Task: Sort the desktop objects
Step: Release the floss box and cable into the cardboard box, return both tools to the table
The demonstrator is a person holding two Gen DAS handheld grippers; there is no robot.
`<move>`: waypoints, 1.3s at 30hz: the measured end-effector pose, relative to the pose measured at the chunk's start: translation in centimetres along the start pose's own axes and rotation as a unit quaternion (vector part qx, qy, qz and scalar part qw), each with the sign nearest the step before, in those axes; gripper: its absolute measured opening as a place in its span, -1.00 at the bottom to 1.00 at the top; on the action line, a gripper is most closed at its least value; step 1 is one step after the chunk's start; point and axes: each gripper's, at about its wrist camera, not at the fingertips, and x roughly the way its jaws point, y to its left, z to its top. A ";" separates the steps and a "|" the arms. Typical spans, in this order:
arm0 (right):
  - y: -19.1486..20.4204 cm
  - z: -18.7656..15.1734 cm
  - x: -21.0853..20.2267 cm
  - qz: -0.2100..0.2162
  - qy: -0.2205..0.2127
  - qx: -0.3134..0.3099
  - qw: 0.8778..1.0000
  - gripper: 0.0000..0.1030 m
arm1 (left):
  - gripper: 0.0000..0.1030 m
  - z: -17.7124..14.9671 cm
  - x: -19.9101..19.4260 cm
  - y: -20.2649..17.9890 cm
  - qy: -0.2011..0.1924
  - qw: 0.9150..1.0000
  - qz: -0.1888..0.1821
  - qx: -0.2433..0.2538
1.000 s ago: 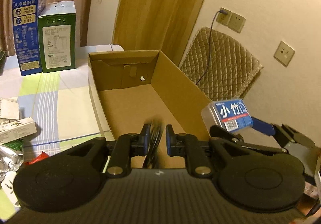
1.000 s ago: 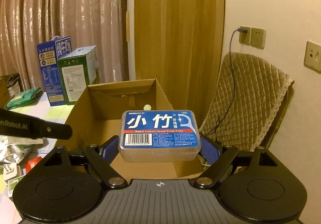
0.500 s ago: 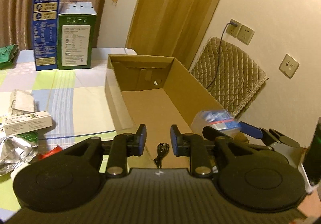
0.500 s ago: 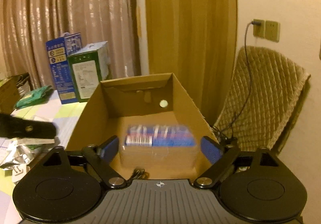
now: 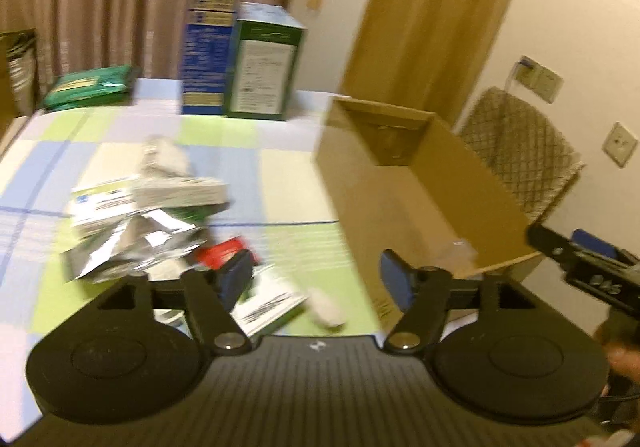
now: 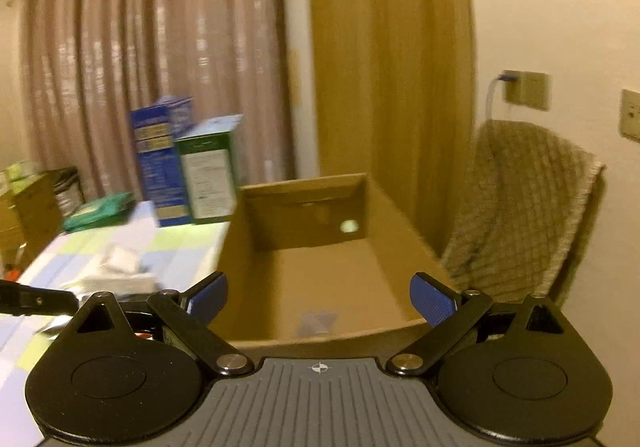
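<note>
In the left wrist view my left gripper (image 5: 316,281) hangs over the checked tablecloth just left of the open cardboard box (image 5: 404,187). Its jaws are opening and hold nothing. Below and left of it lies a heap: a crumpled foil bag (image 5: 132,247), white packets (image 5: 176,193), a red item (image 5: 224,251) and a printed leaflet (image 5: 268,307). My right gripper (image 6: 320,303) faces into the cardboard box (image 6: 320,259), its jaws still opening and empty. A blurred blue-labelled floss pick box (image 6: 316,323) lies on the box floor.
A blue carton (image 5: 210,43) and a green carton (image 5: 266,67) stand at the table's far edge, with a green packet (image 5: 92,87) to their left. A quilt-covered chair (image 6: 520,215) stands right of the box against the wall. Curtains hang behind.
The left gripper released a black cable into the box, opened, and swung left over the clutter. The right gripper opened and the floss pick box fell into the cardboard box.
</note>
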 end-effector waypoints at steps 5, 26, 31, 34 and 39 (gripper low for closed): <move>3.7 -1.1 -1.3 0.049 0.015 -0.008 0.999 0.84 | 0.63 -1.5 -2.7 3.5 -0.007 0.999 0.042 -0.023; 12.3 -8.2 3.1 0.130 0.092 -0.120 0.980 0.81 | 0.72 -5.0 -1.4 8.8 0.019 0.997 0.006 0.076; 12.2 -9.7 5.0 0.132 0.115 -0.125 0.977 0.71 | 0.71 -5.5 1.0 8.6 0.038 0.984 -0.044 0.170; 12.1 -10.4 6.0 0.131 0.128 -0.123 0.975 0.62 | 0.70 -5.8 2.9 8.6 0.050 0.971 -0.075 0.223; 11.8 -11.0 7.0 0.127 0.143 -0.117 0.975 0.58 | 0.54 -5.9 6.0 8.6 0.067 0.949 -0.126 0.281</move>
